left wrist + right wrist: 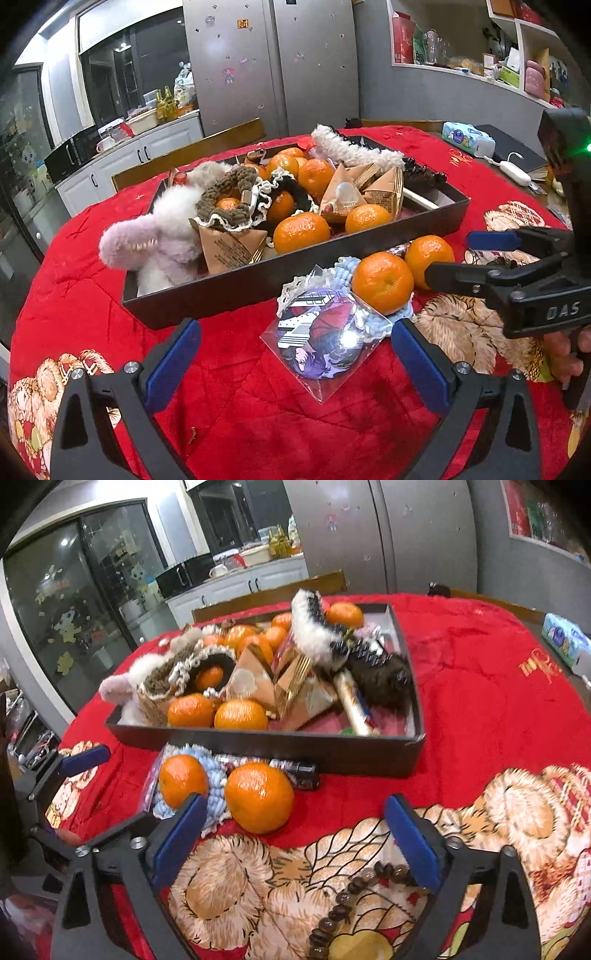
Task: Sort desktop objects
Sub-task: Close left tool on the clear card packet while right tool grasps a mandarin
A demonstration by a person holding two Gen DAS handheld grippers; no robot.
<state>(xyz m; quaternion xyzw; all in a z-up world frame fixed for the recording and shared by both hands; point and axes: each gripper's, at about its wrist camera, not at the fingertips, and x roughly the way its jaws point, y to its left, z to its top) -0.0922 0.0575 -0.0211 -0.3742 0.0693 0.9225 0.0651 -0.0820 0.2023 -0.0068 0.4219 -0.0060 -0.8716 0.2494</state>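
On the bench, covered by a red quilted cloth (240,369), a few things lie outside the dark tray (207,295): two mandarins, a round printed badge in a clear sleeve (319,338), a pale blue crocheted scrunchie (216,797) and a string of brown beads (354,890).

The left hand-held gripper (295,354) is spread wide and holds nothing, its blue pads either side of the badge. The right hand-held gripper (295,834) is likewise wide open and empty, with the nearer mandarin (259,797) just ahead between its fingers and the beads under its right finger.

The second mandarin (183,781) sits on the scrunchie, just beside the first. Both look firm but bruisable, with smooth, slightly slick skin; a hold across the widest part with modest pressure seems best. The badge is probably light and stiff, but its glossy sleeve lies flat on the cloth and looks slippery, so an edge or corner of the sleeve is the likelier purchase. The scrunchie is soft and will squash anywhere.

The tray is already crowded: many mandarins, brown triangular snack packets (232,247), fluffy pink and white hair clips (155,243), lace-edged brown and black scrunchies (236,206), a white fuzzy hair claw (351,147) and a wrapped stick-shaped sweet (352,703). Free room shows only at its near right corner.
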